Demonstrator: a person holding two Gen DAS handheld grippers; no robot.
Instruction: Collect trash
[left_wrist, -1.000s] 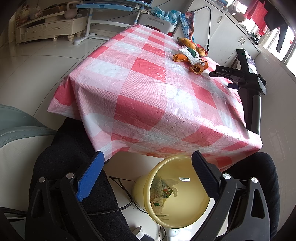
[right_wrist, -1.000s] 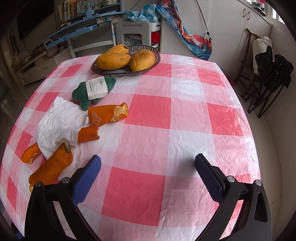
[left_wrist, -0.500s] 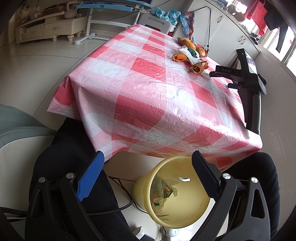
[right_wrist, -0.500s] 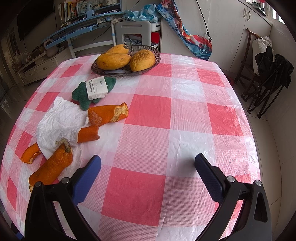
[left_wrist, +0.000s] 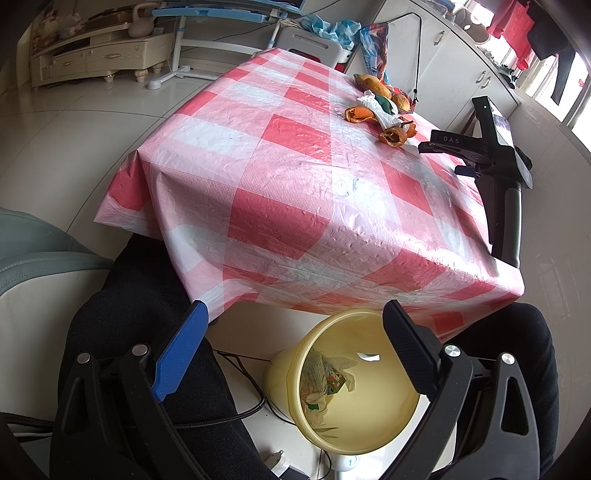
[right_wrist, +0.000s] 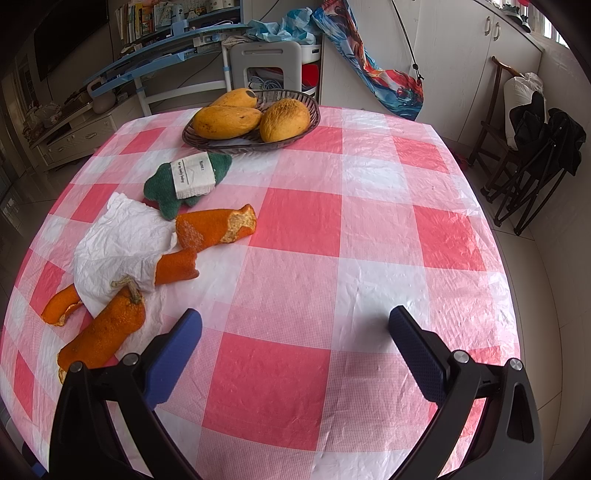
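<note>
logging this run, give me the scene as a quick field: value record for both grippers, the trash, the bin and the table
left gripper: open, empty, above the bin
right gripper: open, empty, over the table
trash: orange peels and a crumpled white tissue on the tablecloth
bin: yellow, on the floor at the table's edge, some wrappers inside
not trash: mangoes in a basket, green sponge

Orange peel strips (right_wrist: 216, 230) and crumpled white tissue (right_wrist: 118, 245) on the checked tablecloth (right_wrist: 332, 240).
</note>
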